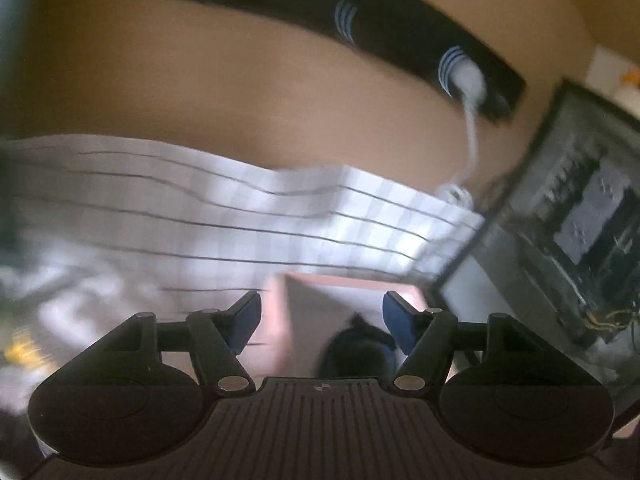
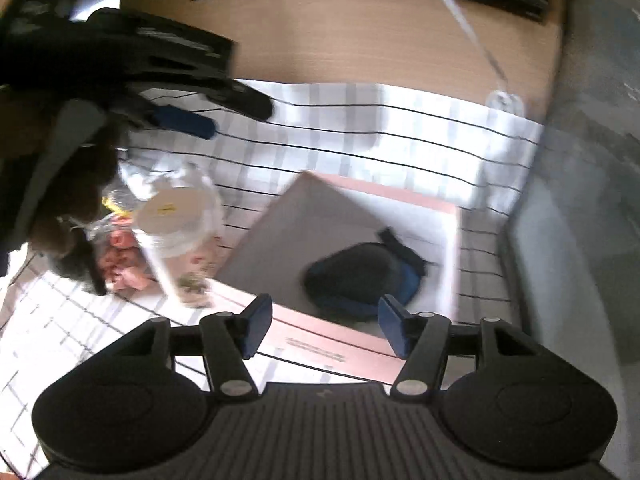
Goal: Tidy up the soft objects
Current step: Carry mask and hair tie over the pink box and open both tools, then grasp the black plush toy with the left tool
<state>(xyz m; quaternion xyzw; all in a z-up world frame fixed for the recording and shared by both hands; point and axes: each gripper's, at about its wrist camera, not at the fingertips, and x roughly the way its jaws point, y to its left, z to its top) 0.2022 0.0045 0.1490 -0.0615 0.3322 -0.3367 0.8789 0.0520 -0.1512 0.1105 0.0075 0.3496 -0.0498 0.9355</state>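
A white checked cloth (image 2: 400,140) is lying ahead of the tongs, covering a tan table (image 2: 360,40); a white cable (image 2: 472,28) is trailing far ahead, perhaps a charger.

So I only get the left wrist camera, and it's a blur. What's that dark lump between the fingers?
Observer: The right wrist view shows a black and blue pouch lying inside an open pink box.
Operator: Anything beside the box?
Observer: A clear bag of pink and white items lies on the checked cloth.
Operator: And the other gripper?
Observer: The right gripper is open and empty, over the box's near edge.
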